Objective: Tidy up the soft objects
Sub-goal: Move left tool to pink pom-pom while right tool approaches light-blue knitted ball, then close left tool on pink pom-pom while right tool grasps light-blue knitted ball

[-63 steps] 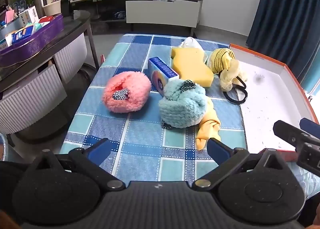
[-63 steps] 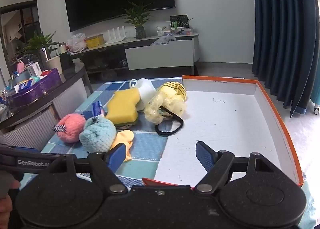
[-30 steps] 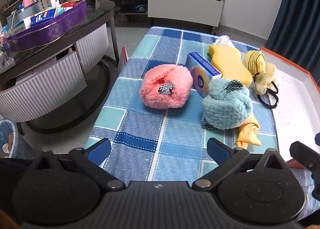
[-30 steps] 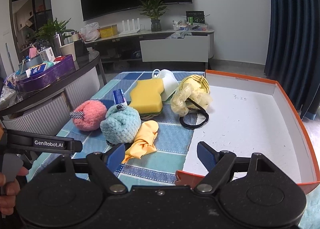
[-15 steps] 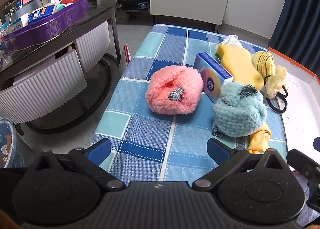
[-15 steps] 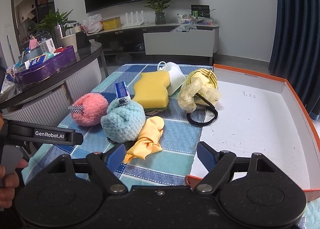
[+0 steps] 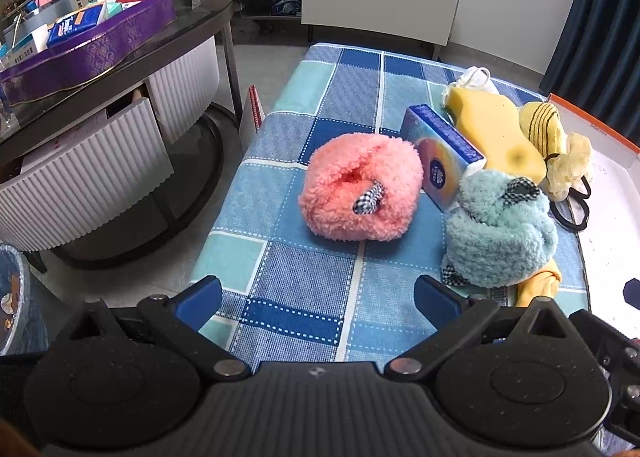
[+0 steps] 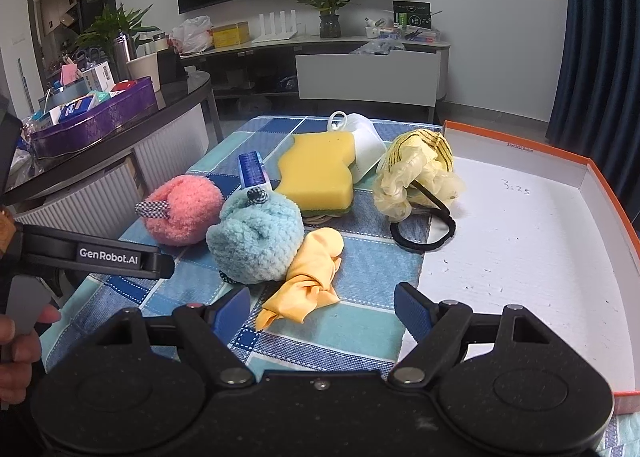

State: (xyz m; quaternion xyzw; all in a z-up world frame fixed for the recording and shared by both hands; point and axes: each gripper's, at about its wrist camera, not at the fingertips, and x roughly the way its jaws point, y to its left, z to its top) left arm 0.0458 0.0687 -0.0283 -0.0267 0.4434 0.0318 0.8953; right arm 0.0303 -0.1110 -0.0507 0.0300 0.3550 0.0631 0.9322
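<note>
Checked blue cloth [image 7: 312, 269] on the bench, pink fluffy ball [image 7: 360, 193] beside teal fluffy ball [image 7: 498, 233], orange-rimmed tray [image 8: 520, 241] to the right, left tongs [image 7: 318, 293] and right tongs [image 8: 322, 307] both spread apart, holding nothing.

White lettering "GenRobot.AI" runs along the black arm of the left tongs [image 8: 120, 255], at the near left of the right wrist view. Handwritten "3:25" stands on the white floor of the orange-rimmed box [image 8: 516, 188], toward its far side. The other print is too small to read.
</note>
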